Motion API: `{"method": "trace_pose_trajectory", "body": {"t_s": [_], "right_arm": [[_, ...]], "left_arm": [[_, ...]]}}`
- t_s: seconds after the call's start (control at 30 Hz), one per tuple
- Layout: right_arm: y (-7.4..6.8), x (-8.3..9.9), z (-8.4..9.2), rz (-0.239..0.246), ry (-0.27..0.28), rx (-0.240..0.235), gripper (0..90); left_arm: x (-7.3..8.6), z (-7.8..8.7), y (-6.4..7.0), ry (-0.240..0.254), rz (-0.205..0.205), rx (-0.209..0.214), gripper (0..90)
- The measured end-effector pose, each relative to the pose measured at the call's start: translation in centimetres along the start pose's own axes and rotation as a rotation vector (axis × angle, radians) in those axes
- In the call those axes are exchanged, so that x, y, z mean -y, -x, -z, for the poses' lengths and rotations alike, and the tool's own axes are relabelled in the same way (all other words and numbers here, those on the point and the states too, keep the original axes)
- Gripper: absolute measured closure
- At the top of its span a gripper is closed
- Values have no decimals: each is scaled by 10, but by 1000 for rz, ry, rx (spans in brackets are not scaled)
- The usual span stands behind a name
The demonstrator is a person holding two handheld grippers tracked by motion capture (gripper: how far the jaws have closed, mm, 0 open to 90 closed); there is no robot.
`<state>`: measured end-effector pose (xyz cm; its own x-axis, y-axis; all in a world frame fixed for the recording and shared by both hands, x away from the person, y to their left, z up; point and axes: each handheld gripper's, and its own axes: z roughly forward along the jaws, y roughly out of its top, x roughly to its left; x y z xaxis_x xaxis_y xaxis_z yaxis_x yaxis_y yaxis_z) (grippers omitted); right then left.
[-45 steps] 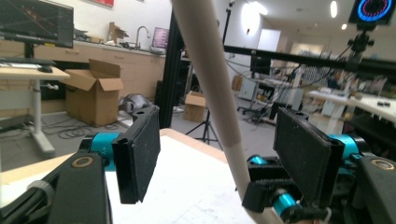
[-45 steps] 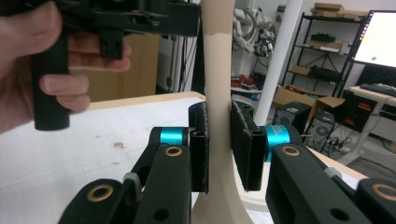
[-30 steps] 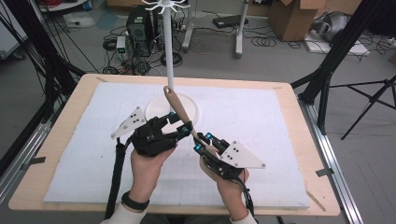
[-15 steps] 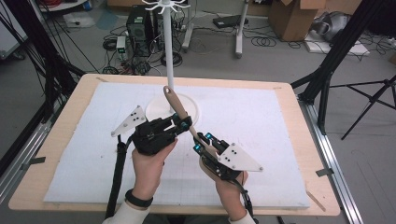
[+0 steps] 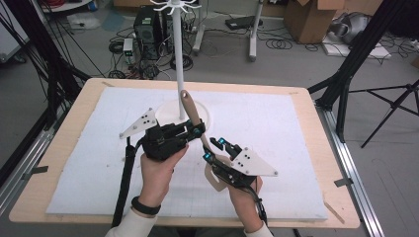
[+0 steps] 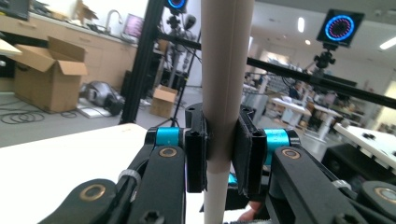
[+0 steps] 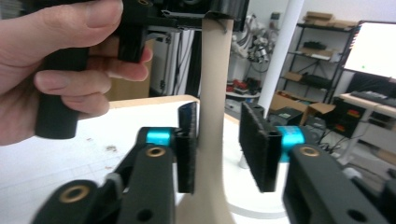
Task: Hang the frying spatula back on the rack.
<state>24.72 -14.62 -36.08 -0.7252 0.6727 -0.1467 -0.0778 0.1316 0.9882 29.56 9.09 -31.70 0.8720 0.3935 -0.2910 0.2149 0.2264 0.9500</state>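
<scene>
A beige utensil with a long handle (image 5: 190, 106) and a flat wide end (image 5: 213, 178) stands tilted above the white mat. My left gripper (image 5: 196, 131) has just closed and is shut on the handle (image 6: 226, 70), with both pads pressed against it. Lower down, my right gripper (image 5: 213, 149) has just been opening. The handle (image 7: 214, 84) still stands between its pads; the right pad (image 7: 256, 140) is clear of it and the other lies close beside it. In the right gripper view the left hand (image 7: 70, 60) and its gripper are above.
A white stand with a thin pole (image 5: 177, 54), hooks on top and a round base (image 5: 168, 111) stands just behind the grippers. The white mat (image 5: 296, 148) covers a wooden table (image 5: 74, 113). Cables, boxes and tripods lie on the floor beyond.
The left gripper's jaws have closed onto the utensil's handle. The right gripper's jaws have parted from it. Both hands have stayed where they were.
</scene>
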Motion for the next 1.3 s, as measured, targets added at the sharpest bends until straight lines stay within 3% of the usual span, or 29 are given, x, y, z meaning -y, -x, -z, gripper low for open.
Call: {"method": "trace_pose_trajectory", "body": {"t_s": [0.13,0.23,0.33,0.47,0.5,0.53,0.67,0.77,0.97,1.17,1.3], "right_arm": [[6,-3,4,-5,-8,-6,527],[19,-5,10,-69,-26,-41,421],[37,-5,19,-121,-63,-91,382],[59,1,27,-177,-148,-230,350],[67,7,31,-190,-180,-285,344],[67,7,31,-190,-180,-285,344],[81,21,40,-206,-230,-408,317],[84,25,43,-198,-232,-448,303],[85,27,47,-174,-215,-491,281],[87,31,49,-154,-227,-506,267],[88,33,49,-144,-226,-502,267]], "left_arm": [[-7,-2,-5,-37,-35,7,765],[-14,-1,-9,-57,-83,-5,765],[-20,1,-16,-73,-93,3,765],[-30,3,-23,-97,-123,16,765],[-32,3,-24,-102,-134,20,765],[-35,3,-25,-111,-148,26,765],[-48,3,-31,-132,-190,61,765],[-58,1,-35,-160,-240,70,764],[-76,-1,-49,-186,-240,149,764],[-94,-2,-61,-222,-254,190,764],[-106,-2,-72,-212,-239,207,764]]}}
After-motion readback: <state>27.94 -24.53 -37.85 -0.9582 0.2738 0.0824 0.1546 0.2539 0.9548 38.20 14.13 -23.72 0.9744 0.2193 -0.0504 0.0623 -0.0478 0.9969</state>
